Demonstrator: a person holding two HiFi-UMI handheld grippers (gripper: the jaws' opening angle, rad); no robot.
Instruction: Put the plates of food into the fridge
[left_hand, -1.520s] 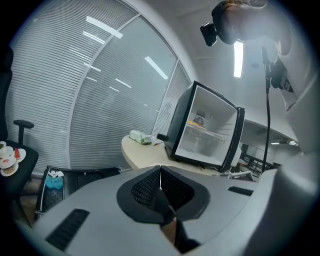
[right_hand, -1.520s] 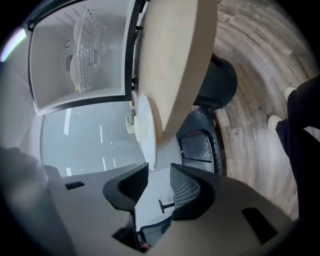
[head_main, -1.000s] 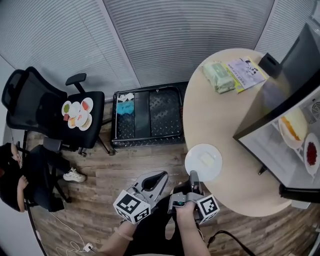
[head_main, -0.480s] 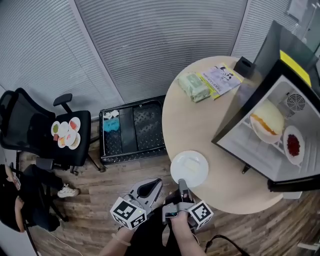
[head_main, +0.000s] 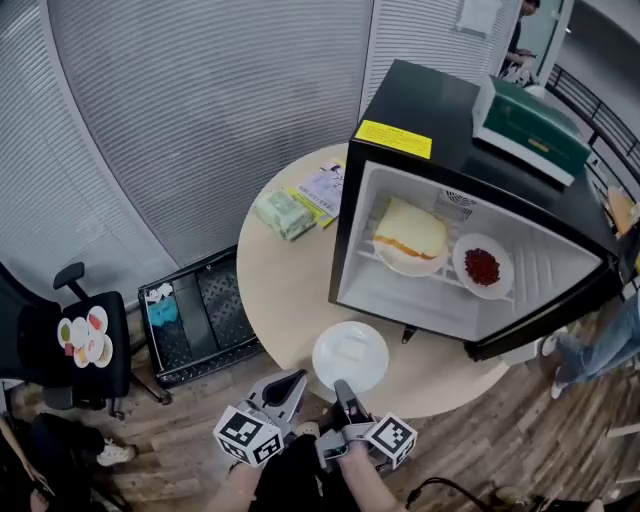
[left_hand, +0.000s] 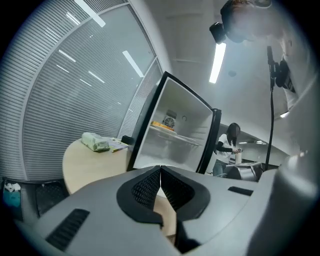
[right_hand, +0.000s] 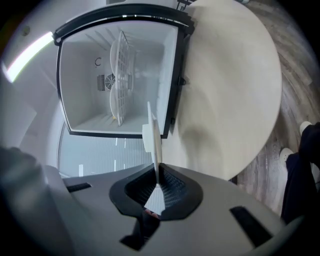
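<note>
My right tongs (right_hand: 156, 182): jaws clamped on the near rim of the round white plate (head_main: 350, 355) of pale food, kept flat at the near edge of the round beige table (head_main: 285, 280), probably so nothing slides before the open black mini fridge (head_main: 450, 200) at far right. My left tongs (left_hand: 160, 172): jaws together, empty, idle alongside. The right gripper view alone shows the rim edge-on between the pads; the head view alone shows the sandwich plate (head_main: 410, 238) and the red-food plate (head_main: 482, 267) already shelved.

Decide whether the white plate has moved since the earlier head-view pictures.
Yes: held by the right hand-held gripper, the white plate now lies closer to the open fridge, apparently lifted off the round table.
</note>
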